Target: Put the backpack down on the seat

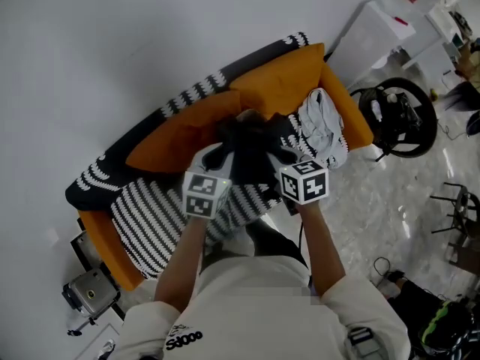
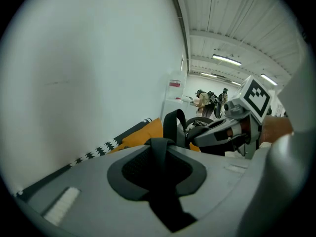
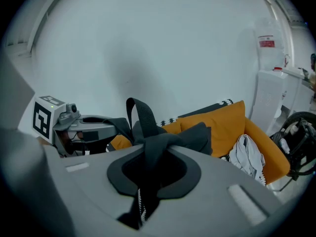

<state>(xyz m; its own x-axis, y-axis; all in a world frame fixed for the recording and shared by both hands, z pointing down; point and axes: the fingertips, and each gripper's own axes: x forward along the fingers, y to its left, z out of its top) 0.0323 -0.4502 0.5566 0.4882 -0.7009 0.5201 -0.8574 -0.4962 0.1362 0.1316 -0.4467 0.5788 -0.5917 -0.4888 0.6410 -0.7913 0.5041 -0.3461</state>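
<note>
My left gripper (image 2: 159, 168) is nearly closed, and a black webbing strap (image 2: 159, 149) is clamped between its jaws. My right gripper (image 3: 150, 174) is narrower, and its jaws are pinched on a bunched fold of black strap and fabric (image 3: 150, 149). Both grips are on the same item, the black backpack (image 1: 251, 147).

In the head view, the two grippers are side by side with their marker cubes facing up, and the backpack hangs between and just beyond their tips. The backpack is over the middle of the sofa seat (image 1: 150, 220), directly in front of the two orange back cushions (image 1: 281, 81). No view shows whether its underside touches the seat.

The seat is covered by a black-and-white striped throw. A matching patterned blanket (image 1: 187, 100) lies along the top of the backrest. A crumpled white garment (image 1: 322, 130) lies on the seat just to the right of the backpack, against the orange armrest (image 1: 354, 122).

The sofa is set against a plain white wall (image 1: 112, 43). A black steering wheel unit (image 1: 397, 115) stands on the pale floor (image 1: 390, 201) beyond the right armrest.
</note>
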